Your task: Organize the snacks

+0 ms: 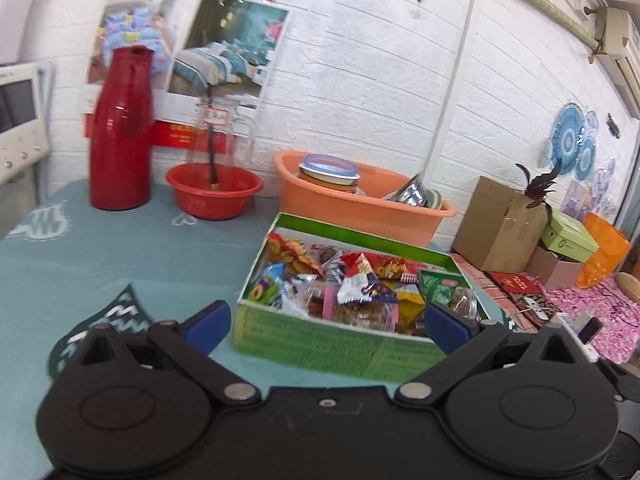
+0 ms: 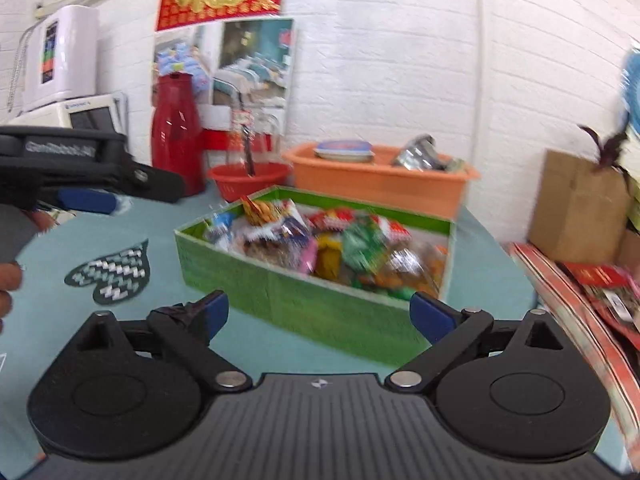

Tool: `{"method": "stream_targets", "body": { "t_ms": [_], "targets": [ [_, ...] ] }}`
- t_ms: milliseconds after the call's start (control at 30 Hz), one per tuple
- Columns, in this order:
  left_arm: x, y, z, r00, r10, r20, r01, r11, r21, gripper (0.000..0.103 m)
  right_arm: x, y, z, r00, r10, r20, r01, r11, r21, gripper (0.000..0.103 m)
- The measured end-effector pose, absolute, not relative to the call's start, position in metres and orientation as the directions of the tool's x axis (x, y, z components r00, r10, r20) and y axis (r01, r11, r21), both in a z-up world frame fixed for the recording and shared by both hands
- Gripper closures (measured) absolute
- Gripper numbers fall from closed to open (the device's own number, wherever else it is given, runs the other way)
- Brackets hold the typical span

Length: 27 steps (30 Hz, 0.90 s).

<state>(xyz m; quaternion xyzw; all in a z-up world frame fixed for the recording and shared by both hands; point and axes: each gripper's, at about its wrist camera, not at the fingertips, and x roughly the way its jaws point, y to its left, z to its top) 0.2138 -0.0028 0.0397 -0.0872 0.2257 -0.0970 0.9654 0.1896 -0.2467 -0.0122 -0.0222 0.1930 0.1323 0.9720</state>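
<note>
The task looks close to finished: the crinkly, bright-wrapped snack packets (image 1: 352,284) all lie heaped inside the green cardboard box (image 1: 320,344) near the right edge of the teal-clothed counter (image 1: 120,248), none loose on it. The left hand-held gripper (image 1: 328,320) and right hand-held gripper (image 2: 320,312) both stand spread wide, holding nothing. Motion blur smears the packets' labels, and the box's bottom layers are hidden.

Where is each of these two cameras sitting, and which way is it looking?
Left wrist: on the left gripper, looking along its open fingers at the snack box; only its own fingers show.
Right wrist: on the right gripper, facing the same box; the left gripper and a hand show at left.
Shared: box, red flask, orange tub.
</note>
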Motion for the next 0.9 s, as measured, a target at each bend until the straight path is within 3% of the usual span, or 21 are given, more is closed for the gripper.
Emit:
{"method": "stream_targets", "body": {
  "t_ms": [433,900],
  "targets": [
    [0.131,-0.028,0.012,0.866,-0.079,-0.493,0.052,0.996,-0.069,0.000,0.128,-0.266,-0.027,0.889,0.144,-0.435,-0.160,0.987,0.000,0.000],
    [0.107,-0.029,0.010,0.874,-0.061,-0.482,0.047,0.998,-0.040,0.000,0.114,-0.263,-0.029,0.892,0.142,-0.430,-0.148,0.989,0.018,0.000]
  ]
}}
